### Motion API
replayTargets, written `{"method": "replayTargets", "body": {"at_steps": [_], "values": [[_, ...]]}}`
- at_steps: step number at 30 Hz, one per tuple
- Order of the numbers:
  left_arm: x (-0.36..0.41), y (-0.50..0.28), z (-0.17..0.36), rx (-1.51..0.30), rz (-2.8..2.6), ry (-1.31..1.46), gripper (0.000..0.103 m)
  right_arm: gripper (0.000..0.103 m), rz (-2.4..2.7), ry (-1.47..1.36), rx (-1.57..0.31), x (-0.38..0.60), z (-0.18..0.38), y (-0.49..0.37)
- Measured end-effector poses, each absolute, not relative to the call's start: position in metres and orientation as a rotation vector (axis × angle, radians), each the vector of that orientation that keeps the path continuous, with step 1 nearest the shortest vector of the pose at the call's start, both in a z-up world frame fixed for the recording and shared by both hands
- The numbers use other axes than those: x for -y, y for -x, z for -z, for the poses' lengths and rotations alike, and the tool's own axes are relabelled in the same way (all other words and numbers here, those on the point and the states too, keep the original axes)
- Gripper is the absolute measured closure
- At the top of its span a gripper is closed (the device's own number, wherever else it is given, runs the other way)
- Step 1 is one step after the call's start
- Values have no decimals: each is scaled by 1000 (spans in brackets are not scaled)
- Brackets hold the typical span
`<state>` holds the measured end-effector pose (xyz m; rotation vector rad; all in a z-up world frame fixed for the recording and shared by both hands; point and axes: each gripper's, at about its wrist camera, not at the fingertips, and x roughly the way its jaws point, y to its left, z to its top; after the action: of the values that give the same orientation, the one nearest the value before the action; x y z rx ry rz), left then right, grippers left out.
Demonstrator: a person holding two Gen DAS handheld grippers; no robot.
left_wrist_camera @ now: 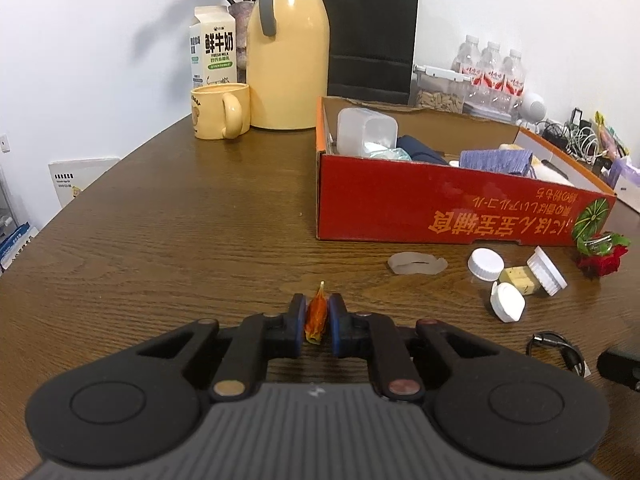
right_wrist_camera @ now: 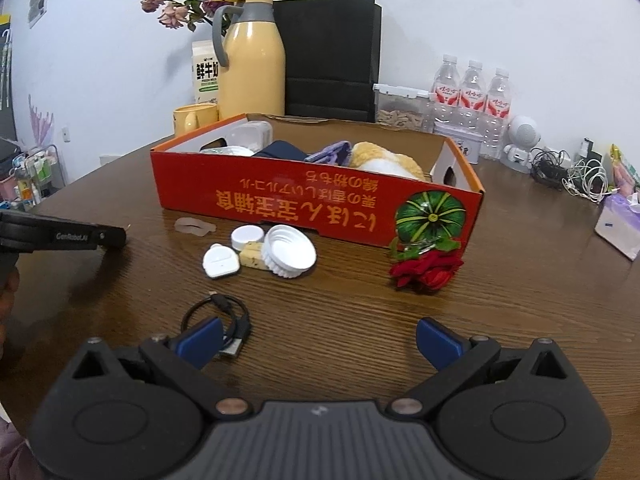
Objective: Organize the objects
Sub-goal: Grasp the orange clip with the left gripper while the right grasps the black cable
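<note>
My left gripper (left_wrist_camera: pixel 317 299) is low over the brown table, shut on a small orange crumpled wrapper (left_wrist_camera: pixel 315 320) that stands upright between the blue pads. From the right wrist view its black body (right_wrist_camera: pixel 120 236) shows at the left edge. My right gripper (right_wrist_camera: pixel 319 326) is open with nothing between its fingers, hovering near a coiled black cable (right_wrist_camera: pixel 224 316). A red cardboard box (left_wrist_camera: pixel 400 200) (right_wrist_camera: pixel 280 188) holding cloths and a plastic container sits beyond. In front of it lie white caps (right_wrist_camera: pixel 290 252), a translucent ring piece (left_wrist_camera: pixel 416 264) and a red rose (right_wrist_camera: pixel 426 268).
A yellow jug (left_wrist_camera: pixel 288 60), yellow mug (left_wrist_camera: pixel 220 110), milk carton (left_wrist_camera: pixel 212 48) and black paper bag (left_wrist_camera: pixel 372 32) stand at the back. Water bottles (right_wrist_camera: pixel 472 88), a snack jar, chargers and cables (right_wrist_camera: pixel 580 176) crowd the back right. A tissue pack (right_wrist_camera: pixel 618 224) lies at the right edge.
</note>
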<state>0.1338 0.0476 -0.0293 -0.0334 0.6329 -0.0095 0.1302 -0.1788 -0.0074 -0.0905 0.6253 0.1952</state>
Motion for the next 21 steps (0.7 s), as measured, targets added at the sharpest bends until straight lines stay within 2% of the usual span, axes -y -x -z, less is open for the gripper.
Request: {"method": "replayTargets", "body": {"at_steps": [7, 10, 13, 15, 21], "values": [[-45, -130, 31, -623, 19, 15, 90, 1, -209, 86, -620, 173, 8, -132], [-44, -129, 31, -617, 25, 16, 90, 6, -212, 70, -611, 173, 7, -133], [-45, -130, 31, -618, 30, 26, 90, 12, -222, 59, -611, 172, 7, -134], [-46, -129, 31, -617, 34, 30, 90, 23, -235, 60, -614, 170, 8, -134], [-48, -129, 30, -613, 47, 41, 90, 44, -287, 73, -632, 158, 11, -137]]}}
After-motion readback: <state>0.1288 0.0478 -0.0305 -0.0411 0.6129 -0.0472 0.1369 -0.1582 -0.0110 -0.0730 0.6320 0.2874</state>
